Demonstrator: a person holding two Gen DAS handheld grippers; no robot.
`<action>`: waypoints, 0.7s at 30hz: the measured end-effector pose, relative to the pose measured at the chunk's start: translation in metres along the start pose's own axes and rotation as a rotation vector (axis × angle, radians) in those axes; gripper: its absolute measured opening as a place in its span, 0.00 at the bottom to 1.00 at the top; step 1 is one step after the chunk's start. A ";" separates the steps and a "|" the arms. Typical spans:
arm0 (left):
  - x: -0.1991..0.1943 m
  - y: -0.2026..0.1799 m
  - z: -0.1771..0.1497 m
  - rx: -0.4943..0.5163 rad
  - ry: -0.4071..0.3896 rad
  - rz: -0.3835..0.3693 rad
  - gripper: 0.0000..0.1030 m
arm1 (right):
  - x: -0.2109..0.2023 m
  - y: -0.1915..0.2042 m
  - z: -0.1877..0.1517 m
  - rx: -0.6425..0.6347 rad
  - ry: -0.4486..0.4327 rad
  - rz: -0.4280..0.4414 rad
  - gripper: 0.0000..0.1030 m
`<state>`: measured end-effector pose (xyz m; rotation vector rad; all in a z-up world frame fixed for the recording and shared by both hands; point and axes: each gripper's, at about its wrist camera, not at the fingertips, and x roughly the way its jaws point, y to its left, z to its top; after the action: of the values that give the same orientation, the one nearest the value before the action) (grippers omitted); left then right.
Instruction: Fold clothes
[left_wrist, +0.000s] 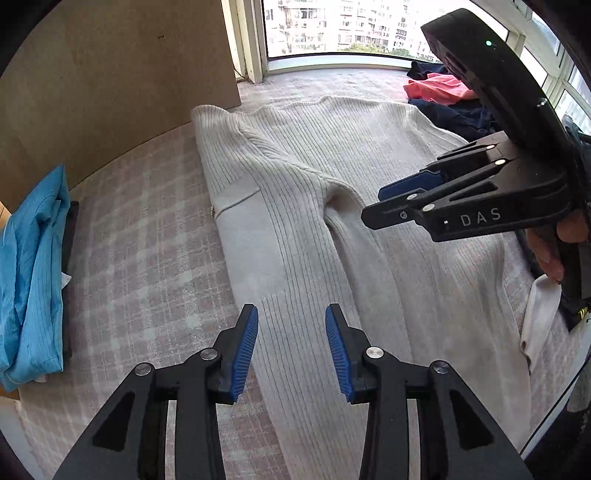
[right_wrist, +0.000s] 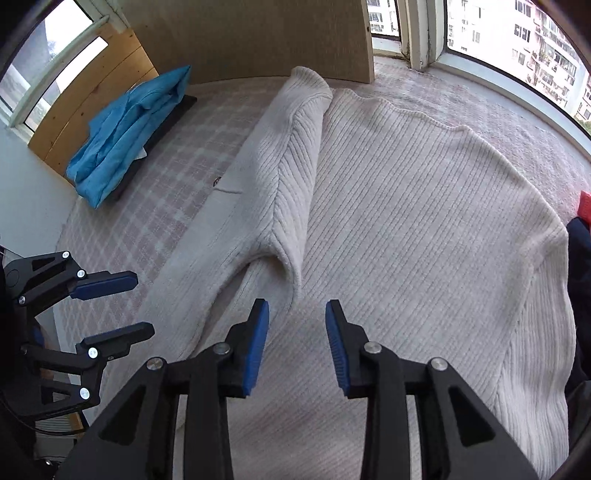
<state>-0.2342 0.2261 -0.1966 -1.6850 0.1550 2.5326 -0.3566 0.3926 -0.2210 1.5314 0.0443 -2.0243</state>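
Note:
A cream ribbed sweater lies spread flat on a checked bed cover. Its left side and sleeve are folded in over the body. My left gripper hangs over the sweater's lower left part, open, with nothing between its blue pads. It also shows in the right wrist view, where the left gripper is at the left edge, beside the garment. My right gripper hovers above the middle of the sweater near the folded sleeve's end, open and empty. In the left wrist view the right gripper reaches in from the right.
A folded blue garment rests on a dark one at the bed's left edge. Pink and navy clothes are piled at the far right by the window. A wooden panel stands behind. A white cloth lies at the right.

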 end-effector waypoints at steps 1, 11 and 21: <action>0.010 0.000 0.008 0.004 0.014 0.004 0.38 | 0.002 -0.003 0.000 0.010 0.000 0.020 0.31; 0.042 -0.005 0.024 0.009 0.051 -0.041 0.11 | 0.010 -0.006 -0.004 -0.011 -0.032 0.105 0.31; 0.032 0.002 0.010 -0.029 0.029 0.054 0.09 | 0.010 -0.004 -0.002 -0.001 -0.039 0.168 0.10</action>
<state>-0.2557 0.2267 -0.2224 -1.7531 0.1688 2.5620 -0.3582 0.3928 -0.2317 1.4442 -0.0960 -1.9199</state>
